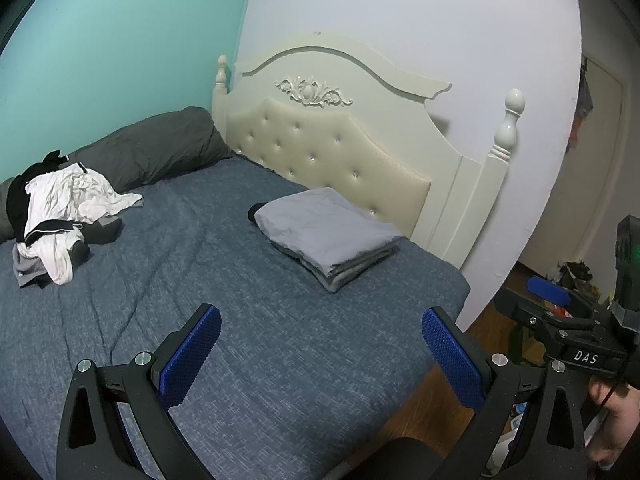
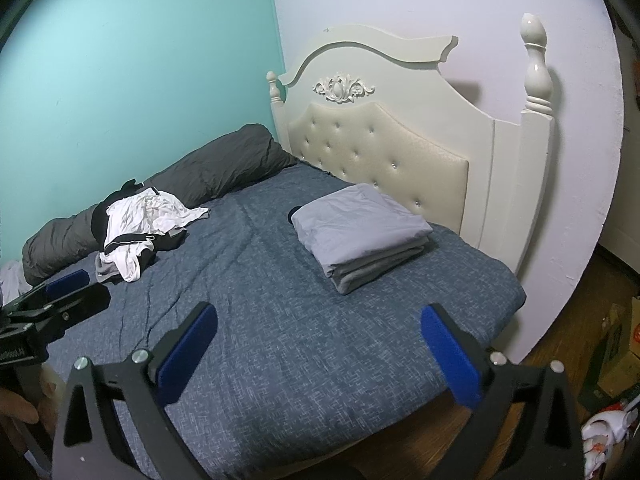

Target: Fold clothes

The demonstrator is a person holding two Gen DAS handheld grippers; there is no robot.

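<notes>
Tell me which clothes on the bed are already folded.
The grey stack by the headboard: flat, squared layers. The black-and-white pile near the teal wall is crumpled.

Blue-covered bed (image 2: 280, 340) with folded grey stack (image 2: 360, 232), crumpled clothes pile (image 2: 140, 220), dark rolled duvet (image 2: 224, 160).

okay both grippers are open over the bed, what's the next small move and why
Probably reach the left gripper toward the heap of unfolded clothes at the far left and pinch the white garment on top. Both it and the right gripper are open and empty, and the folded grey stack near the headboard looks done.
</notes>
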